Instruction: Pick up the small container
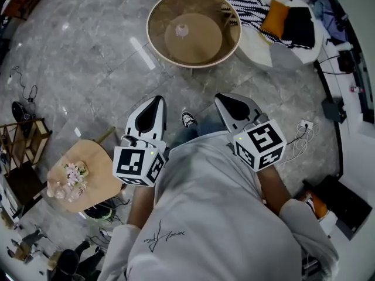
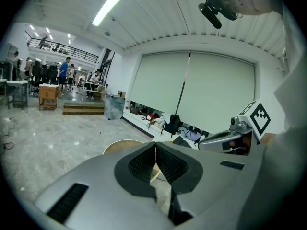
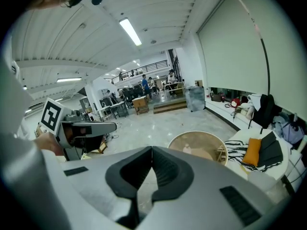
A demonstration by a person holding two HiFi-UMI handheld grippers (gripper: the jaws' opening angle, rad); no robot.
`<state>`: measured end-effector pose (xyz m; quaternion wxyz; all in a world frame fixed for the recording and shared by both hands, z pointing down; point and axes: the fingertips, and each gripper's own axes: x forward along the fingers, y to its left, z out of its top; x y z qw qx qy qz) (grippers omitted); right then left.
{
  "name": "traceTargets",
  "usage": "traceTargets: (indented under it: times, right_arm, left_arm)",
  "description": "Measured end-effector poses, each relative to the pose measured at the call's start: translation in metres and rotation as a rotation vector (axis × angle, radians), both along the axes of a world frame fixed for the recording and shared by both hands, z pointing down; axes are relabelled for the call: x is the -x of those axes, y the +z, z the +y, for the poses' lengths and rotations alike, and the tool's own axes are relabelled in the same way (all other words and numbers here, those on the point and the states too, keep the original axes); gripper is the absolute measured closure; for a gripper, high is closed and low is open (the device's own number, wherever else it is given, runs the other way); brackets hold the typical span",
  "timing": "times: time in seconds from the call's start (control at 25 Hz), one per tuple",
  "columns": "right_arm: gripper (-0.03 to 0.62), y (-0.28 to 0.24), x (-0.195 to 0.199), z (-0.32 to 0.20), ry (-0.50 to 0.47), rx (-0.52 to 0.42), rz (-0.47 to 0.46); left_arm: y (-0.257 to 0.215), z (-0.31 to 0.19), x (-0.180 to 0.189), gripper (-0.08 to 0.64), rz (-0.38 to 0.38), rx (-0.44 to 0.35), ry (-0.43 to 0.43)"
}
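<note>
Head view: L gripper (image 1: 156, 101) and R gripper (image 1: 226, 101) held out side by side in front of torso, apart from each other, both aimed fwd and somewhat down over grey marble floor (image 1: 88, 57). Jaws of both closed tip to tip, nothing between (clear in each gripper view). Neither touching any obj.

Target, small container (image 1: 182, 30): pale pinkish, upright, approx centre of round table (image 1: 153, 37) w/ raised tan rim. Ahead of both grippers, well apart from them. Also seen in R gripper view, just right of jaw tips, on same table. L gripper view: only part of table rim visible behind jaws; container not made out.

Right of table: white seat (image 1: 258, 45) w/ striped throw (image 1: 246, 7), orange cushion (image 1: 275, 17), black cushion (image 1: 297, 25). Lower left: small wooden side table (image 1: 99, 157) w/ pink flowers (image 1: 73, 177). One shoe (image 1: 188, 119) visible between grippers.
</note>
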<state>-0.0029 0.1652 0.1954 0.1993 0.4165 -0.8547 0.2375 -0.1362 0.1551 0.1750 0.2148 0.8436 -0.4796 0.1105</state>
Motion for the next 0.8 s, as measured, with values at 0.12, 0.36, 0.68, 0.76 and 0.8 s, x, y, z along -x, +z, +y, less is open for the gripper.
traceTargets:
  times: [0.12,0.36,0.68,0.76,0.8]
  right_arm:
    - [0.575,0.004,-0.002,-0.005,0.016,0.014,-0.003]
    - [0.575,0.018,-0.005,-0.018,0.003,0.057,0.004]
    - [0.576,0.027,-0.014,-0.056,-0.077,0.067,0.022]
    - [0.576,0.028,-0.014,-0.066,-0.090,0.068,0.017]
    - [0.577,0.029,-0.015,-0.070,-0.096,0.070,0.016]
  left_arm:
    - [0.007,0.001,-0.004,0.541,-0.007,0.030,0.020]
    - [0.018,-0.003,-0.010,0.541,-0.009,0.066,0.016]
    - [0.021,-0.036,-0.020,0.541,-0.013,0.093,-0.026]
    - [0.024,-0.043,-0.021,0.541,-0.019,0.105,-0.036]
    - [0.026,-0.046,-0.021,0.541,-0.020,0.113,-0.041]
